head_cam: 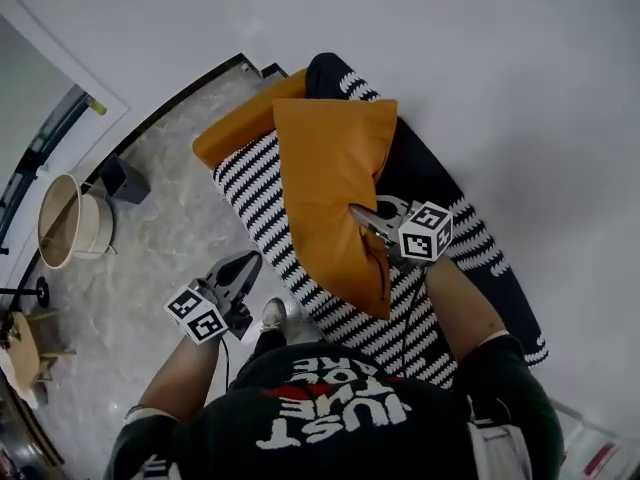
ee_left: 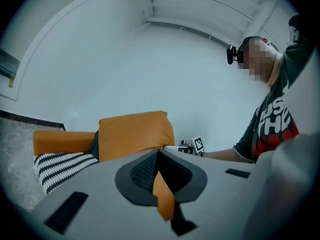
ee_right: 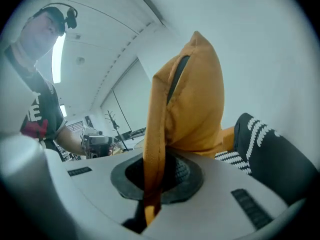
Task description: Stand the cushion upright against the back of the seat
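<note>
- Grey marbled tile floor (head_cam: 170, 208) takes up the left side, with a plain white wall behind the seat.
- The long bench seat with a black-and-white striped knit cover (head_cam: 255, 203) runs along that wall. Its dark backrest with white stripes (head_cam: 435, 163) is on the wall side.
- Person in a dark printed T-shirt (head_cam: 330, 408) is standing right at the near end, one gripper in each hand.
- The big square orange fabric cushion (head_cam: 335, 188) is up off the striped seat. It's held over it just in front of the backrest, and in the left gripper view it looks pretty much upright.
- A second orange cushion (head_cam: 240, 123) lies flat at the far end of the seat, right behind the held one.
- Round pale tub (head_cam: 70, 223) is on the floor, well away from everything.
- Right gripper (head_cam: 362, 216) has its jaws clamped tight on the cushion's near edge seam, so all the weight hangs from that pinch.
- Left gripper (head_cam: 243, 266) is out over the floor beside the seat, clear of the cushion. Its jaws are together, and a thin orange sliver shows in the seam, but I can't tell what it is.
</note>
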`<state>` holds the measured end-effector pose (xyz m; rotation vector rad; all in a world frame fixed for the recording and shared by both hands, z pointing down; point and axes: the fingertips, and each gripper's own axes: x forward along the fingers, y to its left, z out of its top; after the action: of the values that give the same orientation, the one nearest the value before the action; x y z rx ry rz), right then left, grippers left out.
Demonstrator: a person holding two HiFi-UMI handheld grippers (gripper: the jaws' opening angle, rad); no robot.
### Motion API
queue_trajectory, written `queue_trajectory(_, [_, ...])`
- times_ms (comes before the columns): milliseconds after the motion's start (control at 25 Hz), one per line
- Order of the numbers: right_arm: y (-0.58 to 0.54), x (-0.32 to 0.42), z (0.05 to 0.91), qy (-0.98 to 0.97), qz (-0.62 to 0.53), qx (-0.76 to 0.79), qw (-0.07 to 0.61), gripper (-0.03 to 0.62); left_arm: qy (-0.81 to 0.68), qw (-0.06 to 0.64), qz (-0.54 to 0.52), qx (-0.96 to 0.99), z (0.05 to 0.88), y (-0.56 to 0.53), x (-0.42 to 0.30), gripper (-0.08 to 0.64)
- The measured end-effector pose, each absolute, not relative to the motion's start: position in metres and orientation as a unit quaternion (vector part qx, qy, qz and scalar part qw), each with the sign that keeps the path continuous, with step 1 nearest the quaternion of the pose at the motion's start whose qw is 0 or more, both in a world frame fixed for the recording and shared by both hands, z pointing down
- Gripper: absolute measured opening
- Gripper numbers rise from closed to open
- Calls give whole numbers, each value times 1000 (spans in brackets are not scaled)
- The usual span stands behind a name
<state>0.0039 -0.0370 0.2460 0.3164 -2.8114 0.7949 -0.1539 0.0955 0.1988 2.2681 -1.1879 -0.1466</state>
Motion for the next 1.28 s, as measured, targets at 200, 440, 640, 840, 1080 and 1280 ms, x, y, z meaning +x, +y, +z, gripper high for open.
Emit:
queue_trajectory(200, [-43,-19,185,-966,232,85,74,37,-468,258,-70,842,165,103,-164,11])
queue_trajectory(440, [-69,-44,131,-979,186,74,39,37,-483,248,-86,835,150,104,-175,11])
queue_trajectory(640, [-109,-75,102,-982,171,82,19,35,-490,251,-100,829,153,91,-202,11])
queue_trajectory(840, [-169,-129,110,-983,160,83,38,35,-485,263,-120,825,176,49,-243,11])
queue_trajectory(1080, [-246,-205,152,-981,170,79,58,36,-479,288,-113,821,217,-9,-305,11])
queue_trajectory(1280, [-304,-235,193,-979,182,77,54,36,-488,299,-90,815,244,-46,-345,11])
